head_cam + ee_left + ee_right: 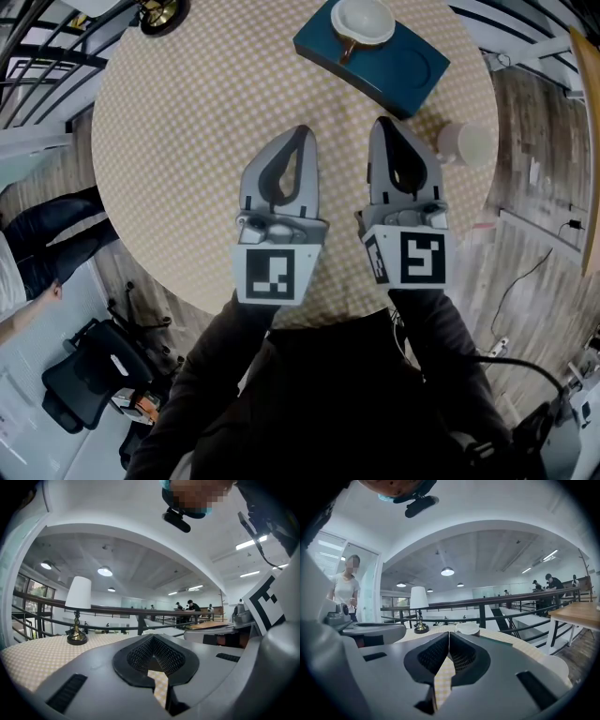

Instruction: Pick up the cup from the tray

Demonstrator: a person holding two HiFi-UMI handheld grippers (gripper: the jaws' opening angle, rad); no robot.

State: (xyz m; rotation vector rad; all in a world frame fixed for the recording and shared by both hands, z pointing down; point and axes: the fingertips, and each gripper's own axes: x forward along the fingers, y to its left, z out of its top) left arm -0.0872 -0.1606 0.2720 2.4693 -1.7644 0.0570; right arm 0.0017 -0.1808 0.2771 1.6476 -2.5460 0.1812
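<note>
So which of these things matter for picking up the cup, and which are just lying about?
For the job: cup, blue tray under it, left tongs and right tongs, both shut and empty.
Lying about: lamp, white container beside the tray.

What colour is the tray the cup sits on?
The tray is dark teal-blue; the head view shows it best.

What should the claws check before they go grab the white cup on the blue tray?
1. White round cup sits on the dark teal rectangular tray: ok.
2. Right claw open for grabbing: not ok, it is shut.
3. Right claw empty: ok.
4. Left claw empty and out of the way: ok.
5. Way to the tray free: ok; the pale round cup by the table edge stands off to the right.
6. White round cup holds no drink: cannot tell.
</note>
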